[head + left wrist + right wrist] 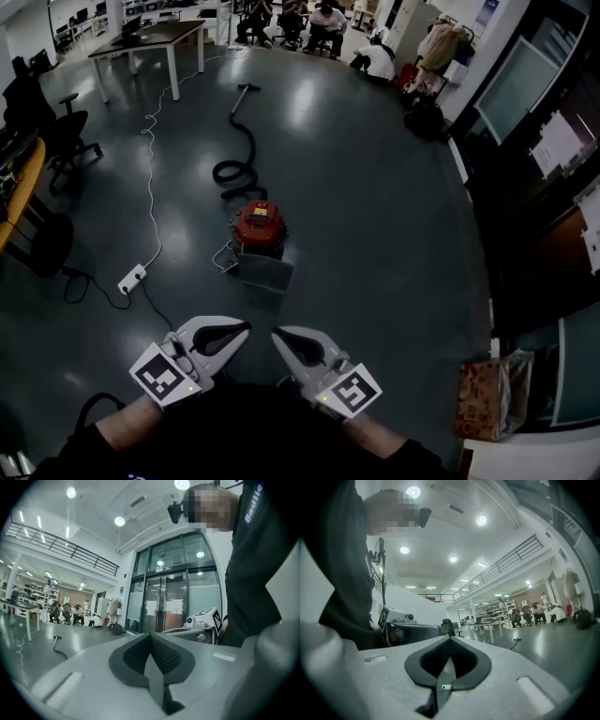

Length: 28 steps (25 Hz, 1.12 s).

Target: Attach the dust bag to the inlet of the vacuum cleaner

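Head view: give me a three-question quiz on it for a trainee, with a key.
1. True or false: the left gripper grips the vacuum.
2. Multiple choice: the vacuum's top is A red, B blue, C yellow.
3. Fill in: the jaws of the left gripper and the right gripper are both ____.
Key: 1 false, it is empty and apart from the vacuum; 2 A; 3 shut.
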Each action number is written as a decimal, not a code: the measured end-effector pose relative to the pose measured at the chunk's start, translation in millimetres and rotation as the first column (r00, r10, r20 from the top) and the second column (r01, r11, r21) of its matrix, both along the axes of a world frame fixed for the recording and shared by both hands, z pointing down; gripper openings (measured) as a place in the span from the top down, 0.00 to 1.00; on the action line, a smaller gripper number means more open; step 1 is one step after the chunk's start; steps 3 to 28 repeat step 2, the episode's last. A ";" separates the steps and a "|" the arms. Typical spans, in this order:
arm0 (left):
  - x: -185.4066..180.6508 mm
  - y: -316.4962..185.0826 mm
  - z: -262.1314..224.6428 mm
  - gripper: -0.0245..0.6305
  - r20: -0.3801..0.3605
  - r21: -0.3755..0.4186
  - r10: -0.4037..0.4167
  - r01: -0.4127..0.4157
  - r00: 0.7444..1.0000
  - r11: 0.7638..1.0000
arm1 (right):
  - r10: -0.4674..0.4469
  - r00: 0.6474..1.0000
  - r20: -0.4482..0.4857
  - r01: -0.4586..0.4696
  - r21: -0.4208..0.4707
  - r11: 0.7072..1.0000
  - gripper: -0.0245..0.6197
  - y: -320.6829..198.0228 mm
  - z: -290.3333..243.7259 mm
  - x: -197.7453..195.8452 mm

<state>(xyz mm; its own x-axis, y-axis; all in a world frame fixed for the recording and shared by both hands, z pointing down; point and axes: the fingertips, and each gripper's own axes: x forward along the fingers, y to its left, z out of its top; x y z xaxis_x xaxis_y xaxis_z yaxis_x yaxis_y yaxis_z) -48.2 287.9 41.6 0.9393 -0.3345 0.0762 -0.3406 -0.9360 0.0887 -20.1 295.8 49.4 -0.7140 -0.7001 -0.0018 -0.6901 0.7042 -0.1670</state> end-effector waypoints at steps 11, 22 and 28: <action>-1.0 -0.6 -0.6 0.96 0.004 0.000 0.001 -0.001 1.000 1.000 | 0.000 1.000 -0.001 0.000 0.000 1.000 0.96 -0.9 -1.4 -0.2; -1.0 -0.6 -0.6 0.96 0.004 0.000 0.001 -0.001 1.000 1.000 | 0.000 1.000 -0.001 0.000 0.000 1.000 0.96 -0.9 -1.4 -0.2; -1.0 -0.6 -0.6 0.96 0.004 0.000 0.001 -0.001 1.000 1.000 | 0.000 1.000 -0.001 0.000 0.000 1.000 0.96 -0.9 -1.4 -0.2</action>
